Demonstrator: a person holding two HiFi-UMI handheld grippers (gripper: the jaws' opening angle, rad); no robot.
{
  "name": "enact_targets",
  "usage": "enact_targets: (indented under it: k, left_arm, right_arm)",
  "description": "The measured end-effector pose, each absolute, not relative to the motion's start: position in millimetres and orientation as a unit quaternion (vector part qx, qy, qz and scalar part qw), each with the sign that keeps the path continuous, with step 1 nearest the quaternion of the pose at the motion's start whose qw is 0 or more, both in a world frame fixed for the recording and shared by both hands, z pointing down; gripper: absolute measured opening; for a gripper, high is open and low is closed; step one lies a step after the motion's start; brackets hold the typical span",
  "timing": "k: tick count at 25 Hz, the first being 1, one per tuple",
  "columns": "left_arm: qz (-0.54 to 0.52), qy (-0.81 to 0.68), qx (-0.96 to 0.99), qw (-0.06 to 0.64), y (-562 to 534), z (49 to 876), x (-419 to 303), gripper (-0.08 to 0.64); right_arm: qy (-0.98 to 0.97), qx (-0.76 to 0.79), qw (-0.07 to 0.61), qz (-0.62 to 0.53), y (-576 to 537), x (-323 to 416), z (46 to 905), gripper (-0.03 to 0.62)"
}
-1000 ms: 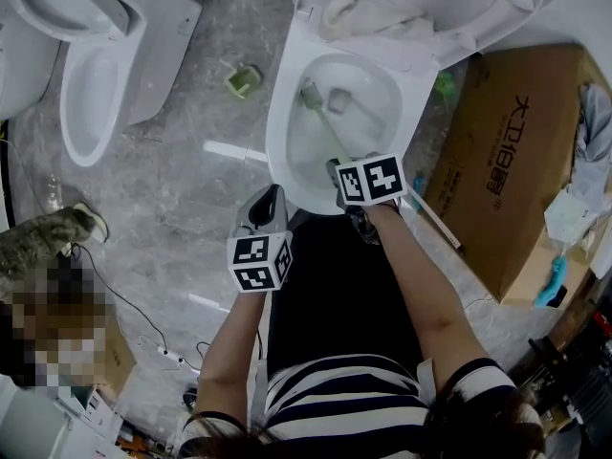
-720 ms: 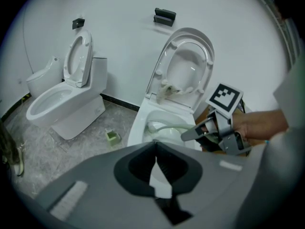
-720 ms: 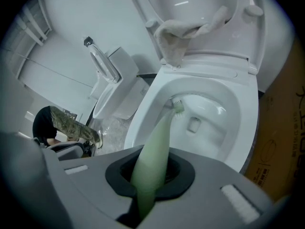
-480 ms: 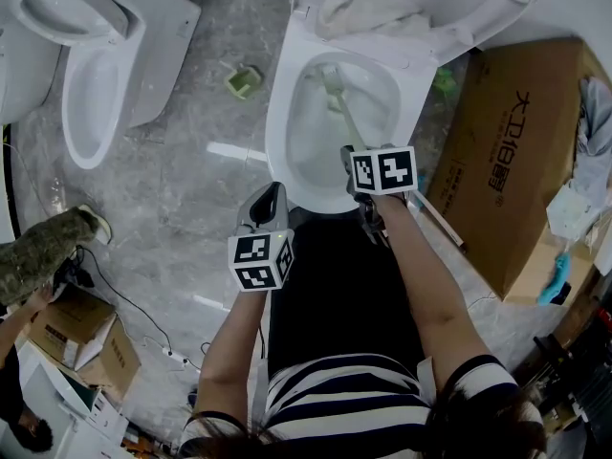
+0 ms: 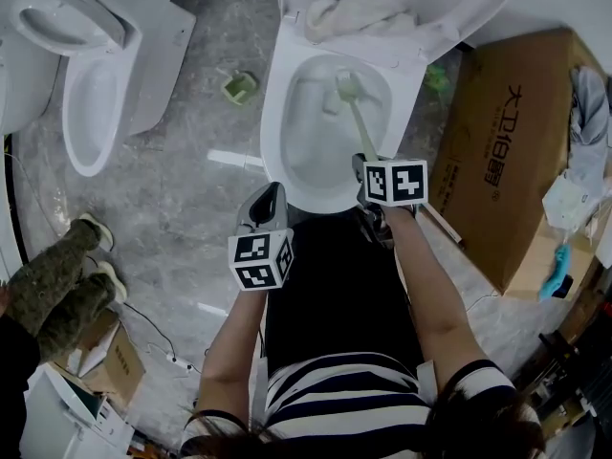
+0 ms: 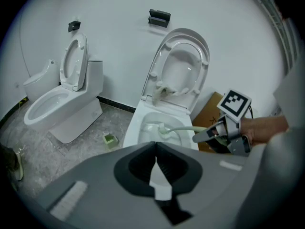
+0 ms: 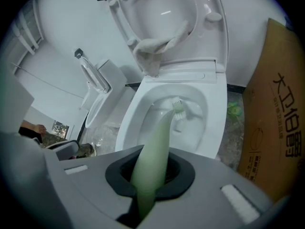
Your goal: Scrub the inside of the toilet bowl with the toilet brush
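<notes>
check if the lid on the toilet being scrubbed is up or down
Up: the lid stands raised behind the open bowl, where the toilet brush reaches in.

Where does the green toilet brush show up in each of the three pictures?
Head view: toilet brush upper middle, head in the bowl, handle slanting down and right.
Left gripper view: brush right of centre, lying across the bowl.
Right gripper view: brush bottom centre, rising from between the jaws into the bowl.
Shared landmark: the crumpled cloth just behind the bowl.
</notes>
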State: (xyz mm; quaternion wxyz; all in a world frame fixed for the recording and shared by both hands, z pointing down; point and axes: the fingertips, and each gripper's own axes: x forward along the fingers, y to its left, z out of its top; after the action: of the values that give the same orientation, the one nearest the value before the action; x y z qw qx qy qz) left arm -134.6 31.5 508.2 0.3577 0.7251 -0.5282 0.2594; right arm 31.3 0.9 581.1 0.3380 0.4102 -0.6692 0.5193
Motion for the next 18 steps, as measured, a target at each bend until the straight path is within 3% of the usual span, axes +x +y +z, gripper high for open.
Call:
enact_targets:
  k: [18]
  left_arm:
    - [0.237,-0.539,0.734,0.338,29.1,436.1,-131.9,0.0]
  right_arm:
    - [-0.709,0.378,0.317,0.503,67.1,36.7,476.9,0.012]
